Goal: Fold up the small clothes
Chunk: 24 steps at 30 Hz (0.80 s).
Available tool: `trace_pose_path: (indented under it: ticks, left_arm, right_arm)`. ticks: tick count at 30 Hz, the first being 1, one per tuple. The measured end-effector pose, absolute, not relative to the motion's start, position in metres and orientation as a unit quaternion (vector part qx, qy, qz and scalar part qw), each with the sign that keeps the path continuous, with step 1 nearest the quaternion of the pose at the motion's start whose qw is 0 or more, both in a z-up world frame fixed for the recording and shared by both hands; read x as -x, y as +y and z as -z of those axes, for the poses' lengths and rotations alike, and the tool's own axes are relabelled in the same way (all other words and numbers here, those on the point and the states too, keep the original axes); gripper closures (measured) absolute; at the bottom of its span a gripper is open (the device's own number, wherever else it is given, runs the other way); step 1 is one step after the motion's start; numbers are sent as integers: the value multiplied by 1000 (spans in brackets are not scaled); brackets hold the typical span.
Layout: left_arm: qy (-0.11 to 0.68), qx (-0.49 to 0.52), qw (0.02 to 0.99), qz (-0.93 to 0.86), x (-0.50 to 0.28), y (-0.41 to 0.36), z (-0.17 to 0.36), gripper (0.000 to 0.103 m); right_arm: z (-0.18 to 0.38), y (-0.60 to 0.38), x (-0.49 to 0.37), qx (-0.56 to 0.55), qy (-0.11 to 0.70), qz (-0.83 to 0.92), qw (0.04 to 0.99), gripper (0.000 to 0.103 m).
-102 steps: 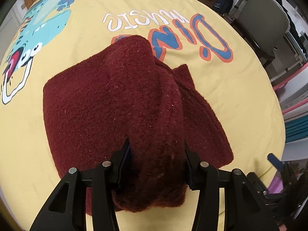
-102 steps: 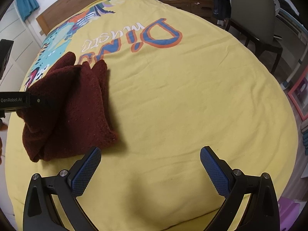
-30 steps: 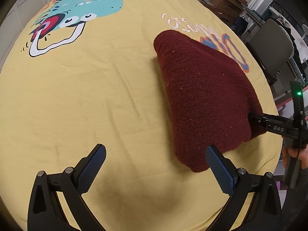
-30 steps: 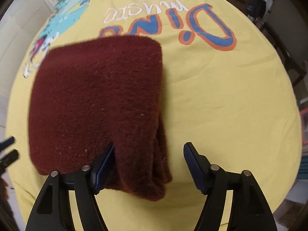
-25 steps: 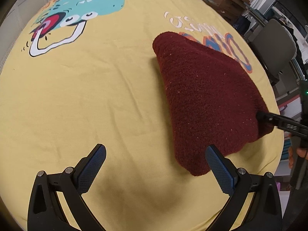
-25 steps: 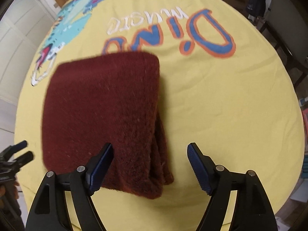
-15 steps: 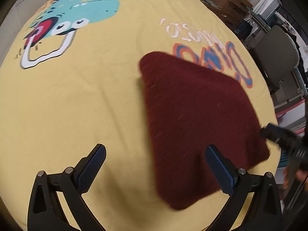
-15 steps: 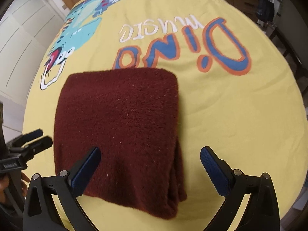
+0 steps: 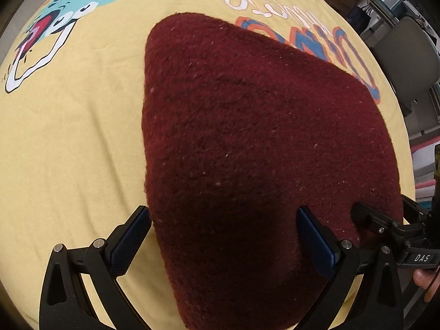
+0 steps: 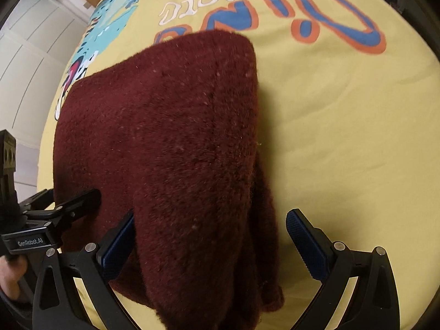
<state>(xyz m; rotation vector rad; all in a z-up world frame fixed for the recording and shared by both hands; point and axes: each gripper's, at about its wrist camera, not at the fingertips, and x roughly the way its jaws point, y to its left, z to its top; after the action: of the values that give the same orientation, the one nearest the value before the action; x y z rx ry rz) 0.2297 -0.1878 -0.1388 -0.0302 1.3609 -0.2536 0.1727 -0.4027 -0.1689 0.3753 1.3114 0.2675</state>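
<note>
Both the left gripper (image 9: 224,236) and right gripper (image 10: 210,236) gape wide, straddling the folded sweater (image 9: 261,143) beneath; better to press evenly, flattening it on the bed (image 9: 68,137).

A yellow dinosaur-print bedspread (image 9: 68,143) covered the bed; white panelled wardrobe doors (image 10: 30,55) and a grey chair (image 9: 404,55) flanked it.

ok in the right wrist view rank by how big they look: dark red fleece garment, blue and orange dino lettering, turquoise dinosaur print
1. dark red fleece garment, largest, though nearest the camera
2. blue and orange dino lettering
3. turquoise dinosaur print, smallest, partly hidden
</note>
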Motion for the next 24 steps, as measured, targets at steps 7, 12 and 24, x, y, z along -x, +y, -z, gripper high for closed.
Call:
trace_pose_path:
  ticks: [7, 12, 24]
  left_arm:
    - [614, 0, 779, 126, -225, -184, 143, 0]
    - [620, 10, 773, 138, -225, -179, 148, 4]
    - [603, -12, 774, 194, -217, -176, 120, 54]
  right_arm:
    - [177, -404, -173, -187, 611, -134, 757, 9]
    - [168, -396, -175, -181, 612, -152, 755, 32]
    - [131, -380, -169, -150, 597, -149, 774, 64]
